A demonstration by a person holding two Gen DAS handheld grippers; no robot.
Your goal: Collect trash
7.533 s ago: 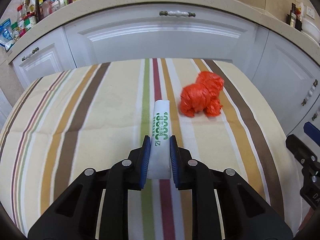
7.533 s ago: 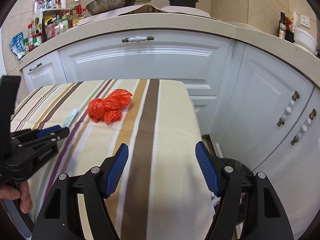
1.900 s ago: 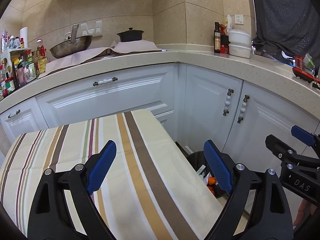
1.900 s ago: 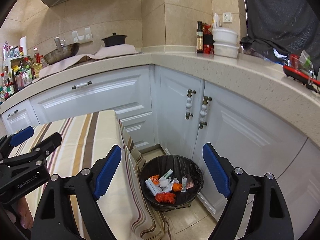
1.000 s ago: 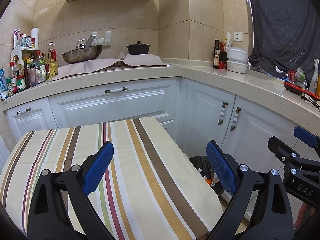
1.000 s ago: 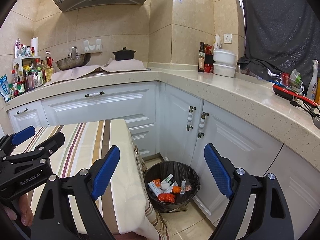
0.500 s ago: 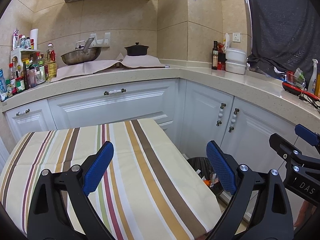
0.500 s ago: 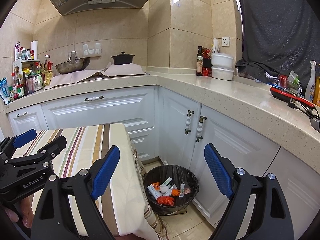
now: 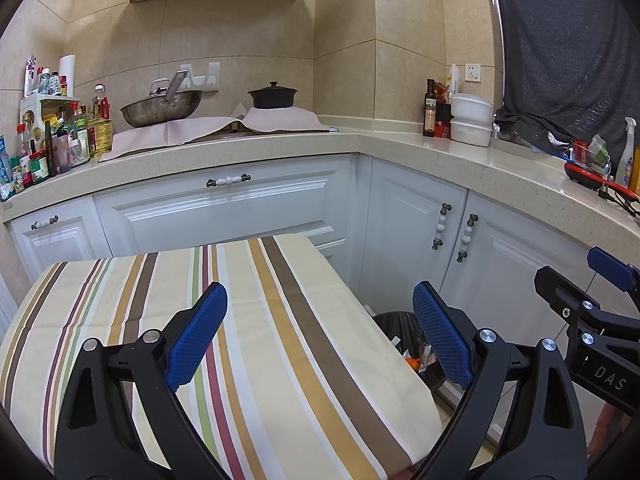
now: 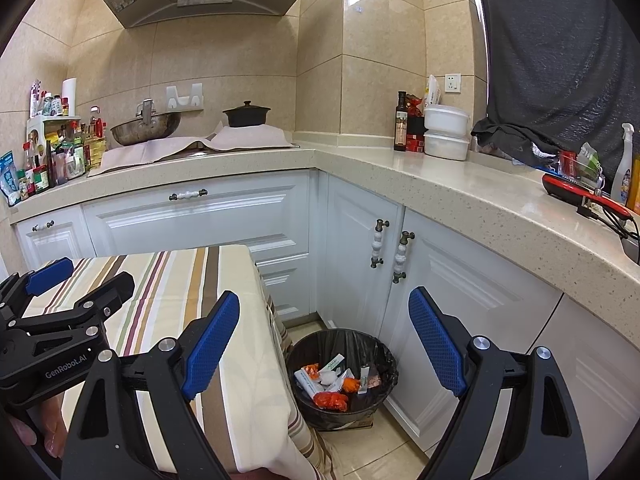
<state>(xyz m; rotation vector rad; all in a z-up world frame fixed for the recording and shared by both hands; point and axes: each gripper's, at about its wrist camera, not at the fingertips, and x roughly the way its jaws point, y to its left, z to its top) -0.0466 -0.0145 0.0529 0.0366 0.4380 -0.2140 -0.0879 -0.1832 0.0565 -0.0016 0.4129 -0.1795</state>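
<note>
Your job looks close to finished, as far as these views show: the striped tablecloth [image 9: 256, 332] carries nothing on the part you can see, and the trash [image 10: 329, 384] lies inside the black bin [image 10: 342, 344] on the floor, at about five o'clock from the table's far corner, tucked against the white cabinet doors [image 10: 362, 256]. In the bin you can make out crumpled orange plastic, a white tube-like packet and a few small wrappers (the finer bits are too small to name). Your left gripper [image 9: 320, 336] has its blue pads spread wide with nothing between them, and your right gripper [image 10: 324, 344] is just as wide and equally empty. What may remain is only a check of the table's near edge, which both tools hide.
</note>
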